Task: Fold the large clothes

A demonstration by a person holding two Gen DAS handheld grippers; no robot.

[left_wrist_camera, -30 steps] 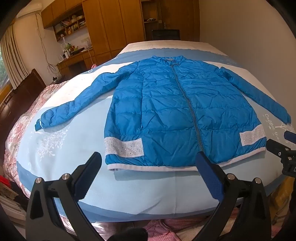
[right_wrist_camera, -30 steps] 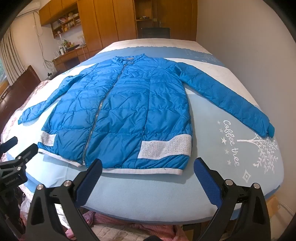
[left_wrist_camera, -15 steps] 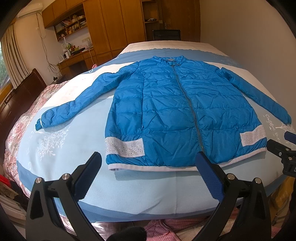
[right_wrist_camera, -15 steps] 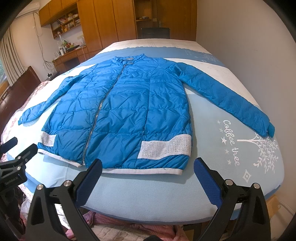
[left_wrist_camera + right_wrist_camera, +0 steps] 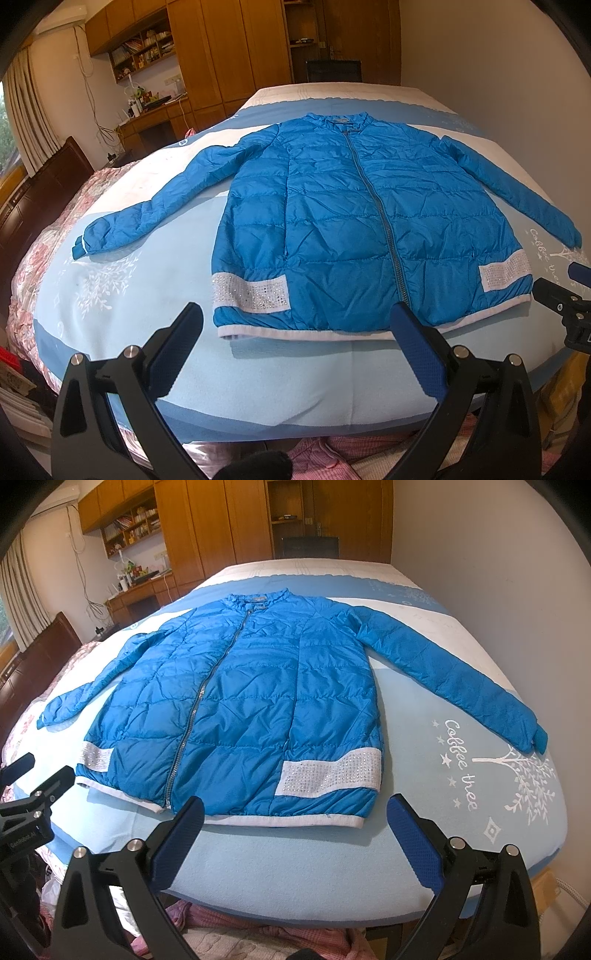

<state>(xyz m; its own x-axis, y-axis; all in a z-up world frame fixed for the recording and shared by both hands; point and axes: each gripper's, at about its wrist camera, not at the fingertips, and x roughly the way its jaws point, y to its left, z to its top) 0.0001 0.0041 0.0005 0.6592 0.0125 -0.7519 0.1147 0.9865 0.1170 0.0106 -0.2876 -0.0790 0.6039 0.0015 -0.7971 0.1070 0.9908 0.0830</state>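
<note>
Nothing moved since earlier frames: blue puffer jacket (image 5: 354, 229) flat, zipped, sleeves spread on bed (image 5: 258, 373), ready for folding; left hand-held gripper (image 5: 295, 328) and right hand-held gripper (image 5: 295, 812) hover agape, empty, before hem

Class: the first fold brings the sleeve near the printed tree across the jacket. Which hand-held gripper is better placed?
Probably the right hand-held gripper: open, nearer that sleeve of the blue quilted jacket.

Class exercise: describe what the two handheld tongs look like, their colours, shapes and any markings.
Both left tongs and right tongs have black, angular, triangular-cutout frames with silver bolts and flat fingers faced with blue dimpled pads. The left tongs' body bears small white lettering, seen from the right wrist view.
</note>
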